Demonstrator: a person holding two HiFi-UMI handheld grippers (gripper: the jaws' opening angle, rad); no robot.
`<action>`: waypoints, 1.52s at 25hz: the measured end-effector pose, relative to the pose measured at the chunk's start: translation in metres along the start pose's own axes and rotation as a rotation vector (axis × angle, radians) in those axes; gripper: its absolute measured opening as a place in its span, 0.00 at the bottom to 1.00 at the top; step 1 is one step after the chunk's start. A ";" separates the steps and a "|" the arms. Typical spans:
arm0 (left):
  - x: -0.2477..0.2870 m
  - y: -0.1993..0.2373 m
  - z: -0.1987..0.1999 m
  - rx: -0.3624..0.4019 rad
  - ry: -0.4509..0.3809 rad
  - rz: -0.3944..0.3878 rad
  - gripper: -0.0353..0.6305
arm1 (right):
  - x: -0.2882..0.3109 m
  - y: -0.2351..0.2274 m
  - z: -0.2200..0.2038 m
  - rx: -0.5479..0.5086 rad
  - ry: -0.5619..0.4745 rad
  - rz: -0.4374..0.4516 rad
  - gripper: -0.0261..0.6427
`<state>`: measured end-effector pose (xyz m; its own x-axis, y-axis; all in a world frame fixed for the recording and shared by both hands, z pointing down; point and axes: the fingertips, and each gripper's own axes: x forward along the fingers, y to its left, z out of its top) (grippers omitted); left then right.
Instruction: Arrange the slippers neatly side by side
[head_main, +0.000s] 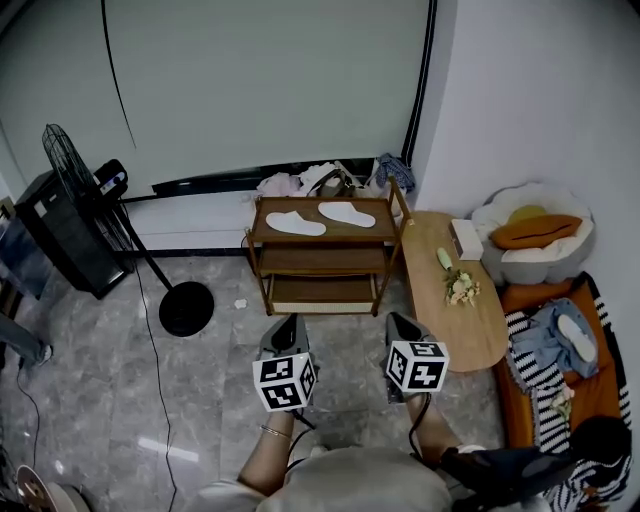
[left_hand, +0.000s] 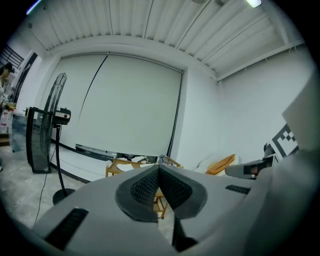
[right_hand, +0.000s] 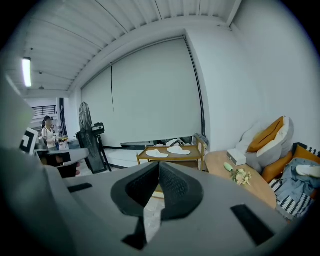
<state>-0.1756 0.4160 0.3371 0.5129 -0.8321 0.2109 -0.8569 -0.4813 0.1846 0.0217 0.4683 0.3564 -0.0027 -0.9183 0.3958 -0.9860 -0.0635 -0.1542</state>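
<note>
1. The left gripper (head_main: 287, 328) sits low and centre in the head view, its marker cube just below it. In its own view the two dark pads (left_hand: 145, 189) meet at their tips, and nothing is held between them.
2. The right gripper (head_main: 401, 325) sits just to the right of the left one in the head view. Its own view shows the pads (right_hand: 175, 189) pressed together at the front, and it is also empty.
3. Both grippers point toward the wooden rack (head_main: 325, 262), which stands above them in the frame against the pale wall. They are well apart from it.
4. The two white slippers lie on the rack's top shelf. The left slipper (head_main: 295, 224) and the right slipper (head_main: 346, 213) are next to each other with a narrow gap between them, each angled slightly.
5. The right gripper view also shows the pair at mid-frame, above the closed jaws.
6. A standing fan (head_main: 70, 170) is at the left of the head view, with its round base (head_main: 186, 307) on the grey tiled floor.
7. A low wooden table (head_main: 480, 335) at the right of the rack bears a small bunch of flowers (head_main: 460, 288).
</note>
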 end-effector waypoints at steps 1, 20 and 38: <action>0.000 0.002 0.000 0.000 0.001 -0.005 0.07 | 0.001 0.002 0.000 0.001 -0.001 -0.006 0.09; 0.027 0.037 -0.028 -0.032 0.083 -0.017 0.07 | 0.034 0.001 -0.020 0.021 0.073 -0.084 0.09; 0.128 0.049 0.000 -0.010 0.087 0.035 0.07 | 0.134 -0.038 0.023 0.023 0.101 -0.031 0.09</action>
<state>-0.1517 0.2863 0.3728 0.4856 -0.8212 0.2997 -0.8740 -0.4492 0.1853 0.0624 0.3388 0.3943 0.0102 -0.8719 0.4895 -0.9818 -0.1015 -0.1603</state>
